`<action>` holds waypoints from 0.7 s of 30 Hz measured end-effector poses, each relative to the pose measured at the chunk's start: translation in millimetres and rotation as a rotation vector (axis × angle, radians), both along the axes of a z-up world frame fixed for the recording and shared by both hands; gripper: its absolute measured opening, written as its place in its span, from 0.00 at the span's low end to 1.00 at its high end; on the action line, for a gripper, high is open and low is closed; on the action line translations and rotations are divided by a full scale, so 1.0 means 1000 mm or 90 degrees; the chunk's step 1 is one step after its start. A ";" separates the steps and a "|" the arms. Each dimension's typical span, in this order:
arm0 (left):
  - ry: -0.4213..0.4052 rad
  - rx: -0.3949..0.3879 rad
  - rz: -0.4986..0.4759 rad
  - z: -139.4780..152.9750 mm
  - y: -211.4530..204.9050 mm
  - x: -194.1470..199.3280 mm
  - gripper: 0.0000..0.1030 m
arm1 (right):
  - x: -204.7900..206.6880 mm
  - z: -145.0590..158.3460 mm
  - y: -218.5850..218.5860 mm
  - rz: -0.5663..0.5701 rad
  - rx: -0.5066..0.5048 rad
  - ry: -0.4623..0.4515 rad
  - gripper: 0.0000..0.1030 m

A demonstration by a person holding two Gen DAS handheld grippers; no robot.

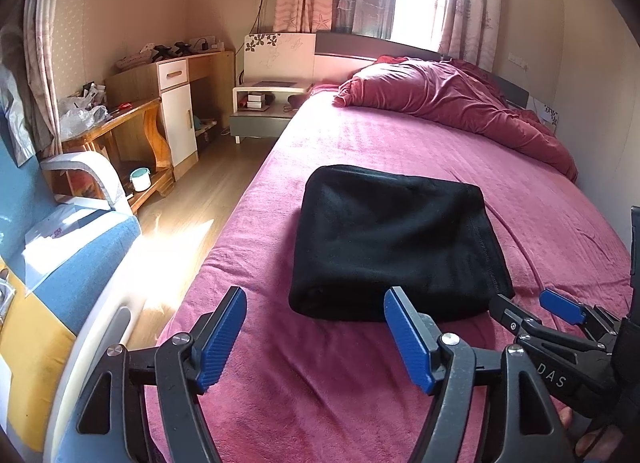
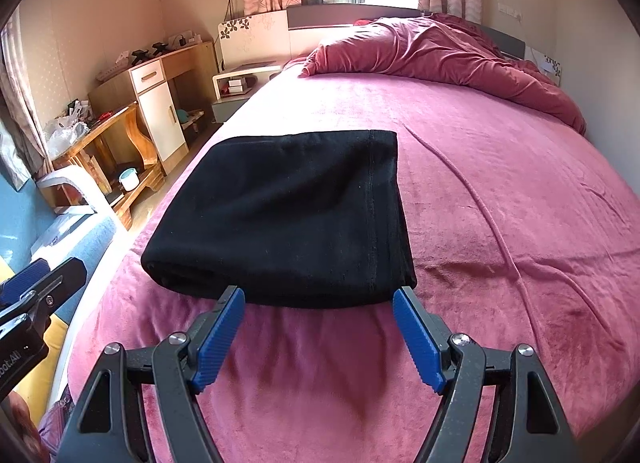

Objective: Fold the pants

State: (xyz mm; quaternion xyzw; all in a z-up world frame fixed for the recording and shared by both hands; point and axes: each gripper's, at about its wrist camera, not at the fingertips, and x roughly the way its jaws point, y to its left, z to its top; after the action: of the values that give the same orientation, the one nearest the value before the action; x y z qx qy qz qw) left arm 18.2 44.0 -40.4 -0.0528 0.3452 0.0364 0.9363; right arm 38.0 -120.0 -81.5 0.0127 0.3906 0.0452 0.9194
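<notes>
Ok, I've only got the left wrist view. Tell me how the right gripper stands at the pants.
Observer: The right gripper is open, its fingertips at the near edge of the folded pants, with no cloth between the pads.
Operator: Give me the near right corner.
Observer: That corner lies just beside the right-hand fingertip; I cannot tell whether they touch.
Operator: Now place my left gripper from that side.
Observer: The left gripper sits off to the left of the pants, out by the edge of the bed, clear of the cloth.
</notes>
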 end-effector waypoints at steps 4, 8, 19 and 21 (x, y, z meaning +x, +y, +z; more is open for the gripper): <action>0.006 0.013 0.012 -0.001 -0.002 0.000 0.71 | -0.001 -0.001 0.000 0.000 0.000 0.001 0.75; 0.004 0.018 0.016 -0.002 -0.003 -0.002 0.71 | -0.002 -0.001 0.000 0.002 -0.002 0.000 0.75; -0.008 0.021 0.027 0.002 -0.001 -0.008 0.71 | -0.005 -0.001 0.001 0.008 -0.007 -0.004 0.75; -0.008 0.022 0.029 0.002 -0.002 -0.009 0.71 | -0.005 -0.001 0.000 0.010 -0.009 -0.005 0.75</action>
State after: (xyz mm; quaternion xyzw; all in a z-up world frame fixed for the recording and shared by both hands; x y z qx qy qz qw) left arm 9.4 42.5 -38.3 -0.0451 0.3372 0.0634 0.9382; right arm 32.9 -119.7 -82.2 0.0029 0.3874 0.0493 0.9206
